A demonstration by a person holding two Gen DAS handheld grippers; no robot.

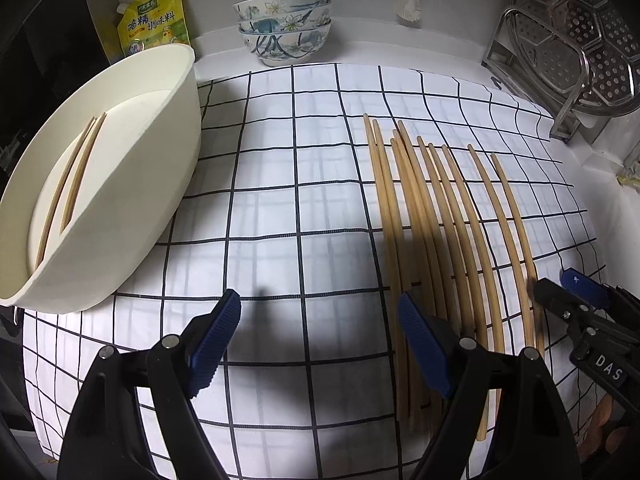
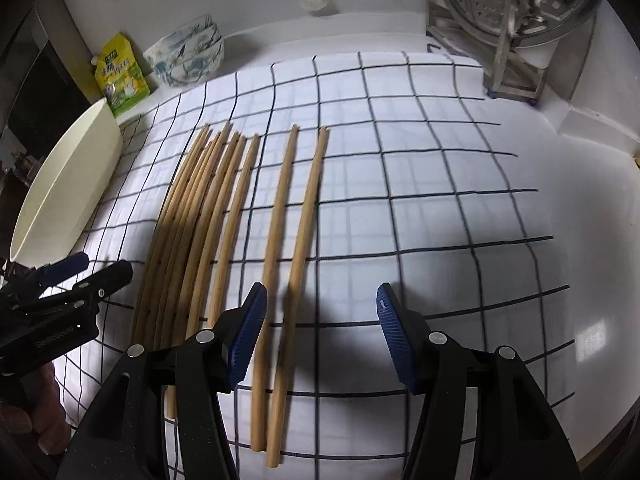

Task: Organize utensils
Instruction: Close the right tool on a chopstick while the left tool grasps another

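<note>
Several wooden chopsticks (image 1: pixel 436 216) lie side by side on a black-and-white checked cloth (image 1: pixel 280 200). A white oval container (image 1: pixel 160 160) at the left holds two chopsticks (image 1: pixel 76 176). My left gripper (image 1: pixel 320 312) stands open over bare cloth, its right finger beside the bundle's near ends. In the right wrist view, two chopsticks (image 2: pixel 296 232) lie apart from the bundle (image 2: pixel 200 216). My right gripper (image 2: pixel 320 300) is open above their near ends, which lie just inside its left finger; the pads do not press on them. Each gripper shows in the other's view: right (image 1: pixel 560 286), left (image 2: pixel 92 270).
Stacked floral bowls (image 1: pixel 284 24) and a yellow seasoning pouch (image 1: pixel 156 16) stand at the back wall. A metal rack with a perforated steamer plate (image 1: pixel 580 48) stands at the back right. A hand (image 2: pixel 40 420) holds the left gripper at the lower left.
</note>
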